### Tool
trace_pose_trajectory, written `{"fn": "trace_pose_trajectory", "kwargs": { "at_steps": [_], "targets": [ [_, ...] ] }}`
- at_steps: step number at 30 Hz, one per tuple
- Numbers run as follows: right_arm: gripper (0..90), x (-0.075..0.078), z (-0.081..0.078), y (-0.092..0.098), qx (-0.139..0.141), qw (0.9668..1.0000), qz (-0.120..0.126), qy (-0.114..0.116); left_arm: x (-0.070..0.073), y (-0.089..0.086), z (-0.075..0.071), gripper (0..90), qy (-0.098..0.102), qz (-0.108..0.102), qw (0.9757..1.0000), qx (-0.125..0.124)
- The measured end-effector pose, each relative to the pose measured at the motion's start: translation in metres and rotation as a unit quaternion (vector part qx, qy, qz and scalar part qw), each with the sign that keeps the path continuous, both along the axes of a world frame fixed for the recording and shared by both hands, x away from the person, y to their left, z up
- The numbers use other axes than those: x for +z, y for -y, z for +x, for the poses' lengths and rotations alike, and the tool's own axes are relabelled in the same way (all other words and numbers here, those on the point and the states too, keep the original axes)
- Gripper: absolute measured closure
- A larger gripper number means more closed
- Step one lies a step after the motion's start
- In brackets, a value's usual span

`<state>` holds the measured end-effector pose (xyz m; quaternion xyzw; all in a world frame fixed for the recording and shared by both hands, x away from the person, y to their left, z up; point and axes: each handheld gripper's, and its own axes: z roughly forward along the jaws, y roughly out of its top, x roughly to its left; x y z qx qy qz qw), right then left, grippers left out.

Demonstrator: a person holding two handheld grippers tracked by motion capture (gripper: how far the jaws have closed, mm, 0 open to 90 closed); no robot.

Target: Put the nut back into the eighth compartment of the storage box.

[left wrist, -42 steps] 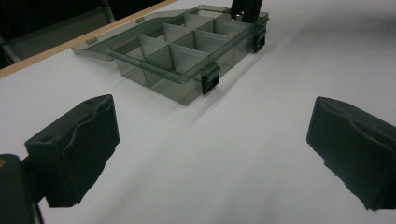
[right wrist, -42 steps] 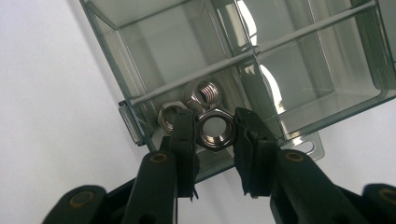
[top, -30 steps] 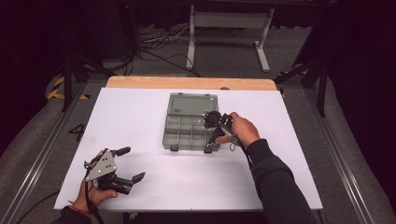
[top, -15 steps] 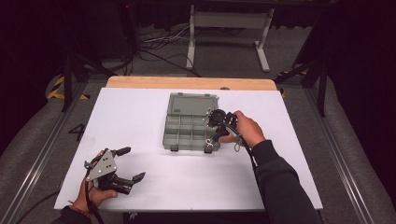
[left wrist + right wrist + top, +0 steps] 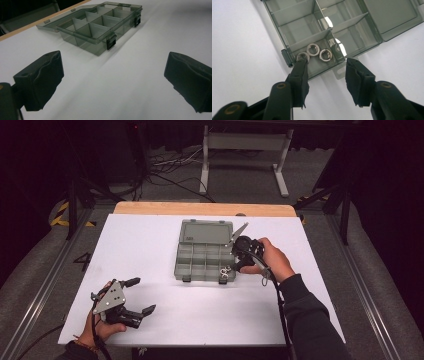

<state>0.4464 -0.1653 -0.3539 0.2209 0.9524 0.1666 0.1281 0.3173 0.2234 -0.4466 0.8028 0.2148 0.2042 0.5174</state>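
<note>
The grey translucent plastic compartment box point(image 5: 204, 256) sits at the centre of the white bench point(image 5: 150, 245), its lid lying open behind it. Three metal hex nuts point(image 5: 313, 52) lie in its lower-right corner compartment. The right tool point(image 5: 239, 256) is just right of the box; the left tool point(image 5: 137, 296) is at lower left, well apart.

"What did the person wear?"

"A dark long sleeve point(image 5: 310, 320) on the right arm, and a thin band point(image 5: 86, 346) on the left wrist."

"And the tools?"

"Both were black. The left gripper point(image 5: 141, 296) had a grey three-cornered plate point(image 5: 111, 297) with small screws. The right gripper point(image 5: 325, 75) had brass-coloured pins point(image 5: 281, 86), ridged black pads point(image 5: 300, 82) and a thin black cable point(image 5: 278, 305)."
</note>
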Motion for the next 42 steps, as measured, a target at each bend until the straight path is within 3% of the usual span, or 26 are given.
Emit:
{"fn": "trace_pose_trajectory", "kwargs": {
  "at_steps": [10, 21, 27, 28, 32, 33, 36, 38, 42],
  "targets": [
    [44.0, 0.006, -0.013, 0.010, 0.004, 0.9986, 0.033, 0.041, 0.000, 0.001, 0.000, 3.0, -0.001, 0.001, 1.0000, -0.001],
    [28.7, 0.012, -0.026, 0.024, 0.000, 0.9918, 0.078, 0.101, -0.001, 0.002, 0.001, 2.9, -0.004, 0.003, 1.0000, 0.002],
    [21.1, 0.011, -0.033, 0.034, -0.010, 0.9846, 0.118, 0.129, -0.002, 0.002, 0.001, 3.0, -0.004, 0.005, 1.0000, 0.000],
    [21.1, 0.011, -0.033, 0.034, -0.010, 0.9846, 0.118, 0.129, -0.002, 0.002, 0.001, 3.0, -0.004, 0.005, 1.0000, 0.000],
    [15.8, 0.010, -0.039, 0.041, -0.022, 0.9763, 0.150, 0.155, -0.002, 0.002, 0.001, 3.0, -0.004, 0.005, 1.0000, 0.000],
    [15.8, 0.010, -0.039, 0.041, -0.022, 0.9763, 0.150, 0.155, -0.002, 0.002, 0.001, 3.0, -0.004, 0.005, 1.0000, 0.000],
    [12.5, 0.010, -0.044, 0.046, -0.027, 0.9708, 0.168, 0.169, -0.002, 0.002, 0.001, 2.9, -0.005, 0.003, 1.0000, 0.002],
    [12.3, 0.010, -0.045, 0.047, -0.027, 0.9698, 0.169, 0.174, -0.001, 0.002, 0.001, 2.9, -0.004, 0.003, 1.0000, 0.003],
    [10.8, 0.008, -0.050, 0.052, -0.032, 0.9645, 0.177, 0.193, -0.001, 0.002, 0.001, 2.9, -0.004, 0.003, 1.0000, 0.003]
  ]
}}
